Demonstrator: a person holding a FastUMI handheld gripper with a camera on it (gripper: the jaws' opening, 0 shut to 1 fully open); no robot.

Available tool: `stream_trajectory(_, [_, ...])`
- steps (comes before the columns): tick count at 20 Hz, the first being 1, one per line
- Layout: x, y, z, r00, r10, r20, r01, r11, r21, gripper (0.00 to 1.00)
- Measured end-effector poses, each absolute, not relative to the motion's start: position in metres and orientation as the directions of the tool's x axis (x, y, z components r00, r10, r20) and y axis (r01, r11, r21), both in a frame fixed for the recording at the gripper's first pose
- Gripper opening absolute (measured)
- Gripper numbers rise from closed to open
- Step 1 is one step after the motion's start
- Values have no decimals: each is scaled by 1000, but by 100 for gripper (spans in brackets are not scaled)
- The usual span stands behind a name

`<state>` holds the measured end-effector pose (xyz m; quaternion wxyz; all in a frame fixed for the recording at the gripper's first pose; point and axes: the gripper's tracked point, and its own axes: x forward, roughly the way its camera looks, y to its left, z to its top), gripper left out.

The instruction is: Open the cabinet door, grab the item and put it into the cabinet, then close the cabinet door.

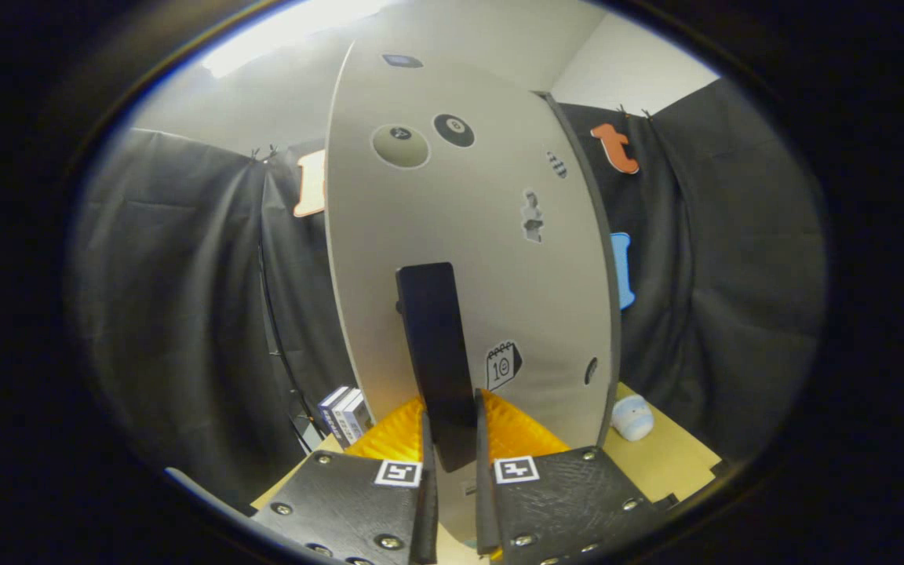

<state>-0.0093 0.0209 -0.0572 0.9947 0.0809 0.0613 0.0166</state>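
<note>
A pale grey cabinet door (460,235) with several stickers stands right in front of me, upright on the wooden table. Its long black handle (436,345) runs down the door's middle, and its lower end sits between my two fingers. My gripper (450,428) is shut on that handle, one finger pressing each side. A small pale blue and white plush toy (632,417) lies on the table to the right of the door, beyond the fingers.
Two or three small boxes (344,413) stand on the table to the left of the cabinet. The light wooden table (672,463) shows at the right, and black cloth hangs on both sides behind the cabinet.
</note>
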Motion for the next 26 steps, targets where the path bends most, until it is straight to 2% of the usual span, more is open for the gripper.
stream_trajectory(10, [-65,-64,-49,991,-33,-128,54,984,169,19])
stream_trajectory(18, [-82,-133,-45,988,-88,-127,106,984,142,19])
stream_trajectory(21, [-84,-153,-43,990,-79,-120,97,984,151,18])
stream_trajectory(22, [-87,-163,-43,990,-77,-115,93,986,139,12])
stream_trajectory(26, [-87,-182,-42,994,-21,-111,38,988,152,12])
